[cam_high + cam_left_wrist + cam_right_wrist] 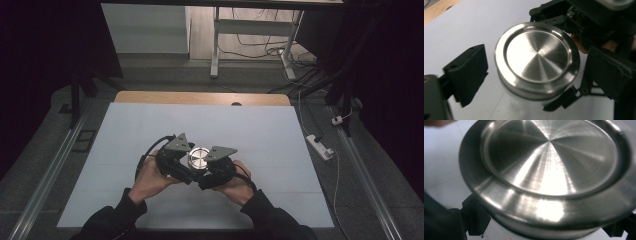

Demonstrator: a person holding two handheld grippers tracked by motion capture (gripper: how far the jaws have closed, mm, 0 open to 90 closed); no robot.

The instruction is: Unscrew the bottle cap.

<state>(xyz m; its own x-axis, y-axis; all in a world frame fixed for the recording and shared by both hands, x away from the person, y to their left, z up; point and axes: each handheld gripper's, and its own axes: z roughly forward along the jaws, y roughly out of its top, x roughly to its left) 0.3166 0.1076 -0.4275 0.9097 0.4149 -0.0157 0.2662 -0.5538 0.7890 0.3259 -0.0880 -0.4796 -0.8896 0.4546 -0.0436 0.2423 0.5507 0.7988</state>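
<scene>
1. the right gripper (214, 176) is clamped on the white body of a container just under its metal lid (549, 170); in the right gripper view the black jaws sit at either side below the lid's rim, pressed to the body.
2. the left gripper (186, 170) is let go: in the left gripper view one pad (470, 72) stands clear of the lid (536, 58) with white table showing between, so the lid lies between the spread jaws, untouched on that side.
3. the container (198, 158) sits between the two grippers, just ahead of the person's hands, on the white table (150, 130).
4. handling, as i judge it: the lid is brushed steel, stiff, smooth and likely slippery on its rounded edge; it looks fairly weighty for its size. the best hold is across the lid's side wall, pads flat and opposite, while the right gripper steadies the body.
5. beyond the grippers the table runs on to a wooden edge (200, 98).
</scene>
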